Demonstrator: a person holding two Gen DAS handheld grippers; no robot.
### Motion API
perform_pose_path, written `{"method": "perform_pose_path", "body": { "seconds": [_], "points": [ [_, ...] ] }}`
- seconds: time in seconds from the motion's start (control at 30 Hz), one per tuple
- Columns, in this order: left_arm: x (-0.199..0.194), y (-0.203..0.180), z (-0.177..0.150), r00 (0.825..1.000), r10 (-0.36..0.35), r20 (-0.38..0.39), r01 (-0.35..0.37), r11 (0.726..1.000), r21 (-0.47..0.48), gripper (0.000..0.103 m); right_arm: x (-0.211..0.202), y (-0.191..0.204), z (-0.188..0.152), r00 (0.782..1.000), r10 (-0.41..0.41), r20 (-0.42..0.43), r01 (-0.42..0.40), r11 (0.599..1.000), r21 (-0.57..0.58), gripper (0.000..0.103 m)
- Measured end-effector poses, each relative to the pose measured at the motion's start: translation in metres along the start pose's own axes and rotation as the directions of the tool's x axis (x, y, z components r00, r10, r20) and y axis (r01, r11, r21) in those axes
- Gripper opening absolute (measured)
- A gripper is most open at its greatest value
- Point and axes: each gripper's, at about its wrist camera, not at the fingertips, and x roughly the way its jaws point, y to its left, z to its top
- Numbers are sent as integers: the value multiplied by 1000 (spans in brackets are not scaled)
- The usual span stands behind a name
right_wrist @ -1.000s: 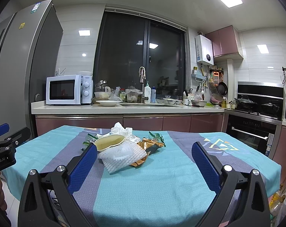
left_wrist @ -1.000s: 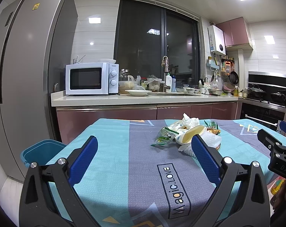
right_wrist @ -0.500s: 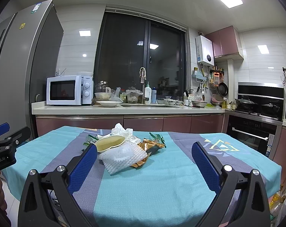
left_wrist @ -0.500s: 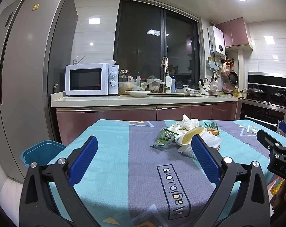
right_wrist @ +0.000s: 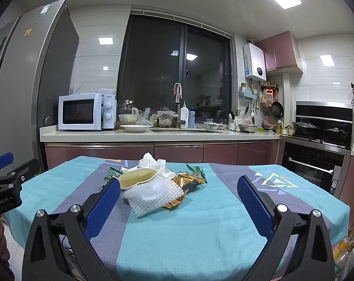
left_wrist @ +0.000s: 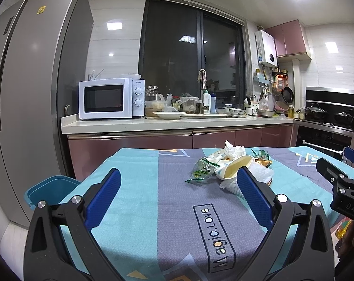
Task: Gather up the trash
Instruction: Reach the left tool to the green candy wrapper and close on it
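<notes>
Both blue-padded grippers, left [left_wrist: 178, 196] and right [right_wrist: 178, 196], spread wide and empty before the heap of crumpled wrappers [right_wrist: 158, 182] on the teal-and-grey tablecloth [right_wrist: 200, 222].

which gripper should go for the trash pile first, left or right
Right, probably. The right gripper is open with the white foam net lying almost straight ahead between its fingers. From the left gripper, also open, the pile sits off to its right, past its right finger.

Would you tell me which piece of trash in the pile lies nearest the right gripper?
The white foam net, at the pile's front edge; the paper cup, tissue and wrappers lie behind it.
</notes>
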Motion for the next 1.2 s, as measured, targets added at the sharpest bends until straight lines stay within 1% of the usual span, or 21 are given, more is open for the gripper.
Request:
{"method": "perform_pose_path", "body": {
  "seconds": [0.13,0.27,0.33,0.53,0.73,0.87,0.97,1.1,1.13,1.17,1.2],
  "points": [
    [8,2,5,999,-19,-26,18,1000,-24,97,6,-2,4,1000,3,-4,-3,1000,-2,96],
    [21,3,9,999,-16,-49,14,999,-33,97,18,-9,10,1000,4,-21,-4,1000,9,96],
    [31,4,11,998,-4,-63,3,1000,-15,97,26,-13,12,999,6,-38,-6,1000,10,97],
    [63,5,17,995,-13,-99,12,1000,-7,97,59,-24,18,994,14,-108,-15,1000,-11,97],
    [97,-1,25,991,-40,-127,42,999,8,97,84,-33,20,990,25,-138,-30,999,-38,97],
    [122,-8,28,985,-69,-158,71,997,8,97,105,-38,22,985,39,-169,-47,998,-42,97],
    [141,-13,29,979,-82,-185,85,996,12,97,122,-44,23,979,44,-201,-55,997,-48,97],
    [172,-19,26,967,-92,-240,101,995,24,97,145,-51,23,968,52,-244,-65,997,-49,96],
    [180,-20,25,961,-93,-259,104,994,27,97,150,-52,23,966,54,-254,-67,997,-45,96],
    [192,-22,24,950,-104,-296,117,993,26,97,155,-54,24,963,57,-263,-70,997,-42,97],
    [200,-22,22,942,-116,-315,128,992,20,97,159,-55,24,960,60,-274,-74,996,-41,97]
  ]
}}
